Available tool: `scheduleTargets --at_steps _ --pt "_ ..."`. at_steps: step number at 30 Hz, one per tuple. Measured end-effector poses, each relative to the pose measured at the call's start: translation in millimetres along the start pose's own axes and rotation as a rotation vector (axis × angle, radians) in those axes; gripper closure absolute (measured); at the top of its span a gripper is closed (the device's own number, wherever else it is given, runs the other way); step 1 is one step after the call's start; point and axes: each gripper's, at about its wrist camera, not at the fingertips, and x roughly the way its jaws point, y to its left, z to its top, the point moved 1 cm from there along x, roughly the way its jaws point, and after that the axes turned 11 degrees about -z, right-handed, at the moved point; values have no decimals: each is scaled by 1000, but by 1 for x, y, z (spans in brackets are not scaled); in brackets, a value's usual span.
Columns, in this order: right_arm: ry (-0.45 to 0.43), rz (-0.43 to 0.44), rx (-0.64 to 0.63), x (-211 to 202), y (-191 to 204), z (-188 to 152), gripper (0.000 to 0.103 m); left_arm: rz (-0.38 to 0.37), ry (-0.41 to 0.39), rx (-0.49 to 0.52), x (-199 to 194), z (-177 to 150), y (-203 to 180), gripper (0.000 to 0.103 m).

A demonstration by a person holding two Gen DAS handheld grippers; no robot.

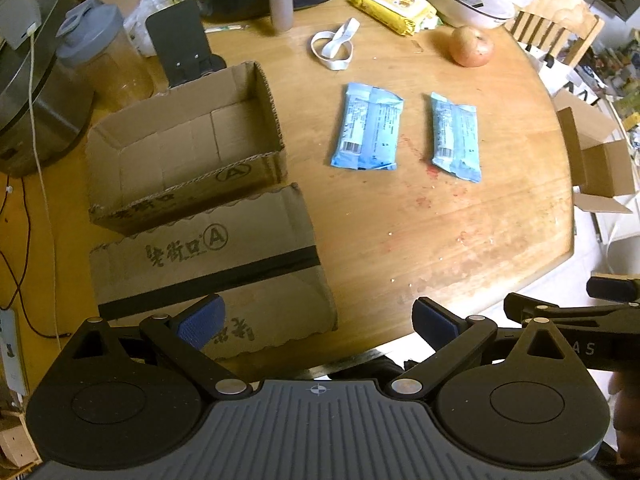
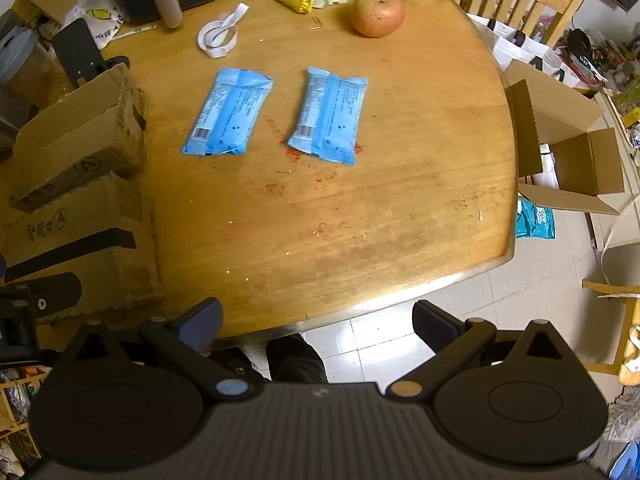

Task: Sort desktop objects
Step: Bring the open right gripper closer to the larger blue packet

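**A:** Where do things stand?

**B:** Both tools are empty with jaws spread wide. The left gripper point(image 1: 318, 322) hangs at the bottom of its frame over the near table edge; the right gripper point(image 2: 316, 320) sits likewise at the bottom of its own view. Two flat blue plastic packets lie side by side, apart, mid-frame on the round wooden table point(image 2: 360, 220): the left blue packet point(image 1: 367, 127) and the right blue packet point(image 1: 457, 137).

**A:** And the destination?

**B:** Probably the open brown cardboard box point(image 1: 188, 140), left of centre in the left view, which looks empty. That's my guess; the task names no bin.

**A:** How to pick well?

**B:** I'd take the packet nearest the box with the left tool, crossing its short width rather than its length. Flat film gives little to bite, so come in low at one long edge and pinch the seam.

**A:** Risks?

**B:** The packet sliding on the smooth wood, or catching the box's near wall.
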Motion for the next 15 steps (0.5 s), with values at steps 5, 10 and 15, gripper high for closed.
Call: scheduleTargets --at_steps 5,10,15 --pt "17 2 18 4 -5 0 0 -4 4 11 3 3 -5 0" --pt "21 3 7 7 -6 2 0 1 11 14 5 4 -5 0" --pt "25 1 3 9 -4 5 0 4 14 14 6 6 -5 0"
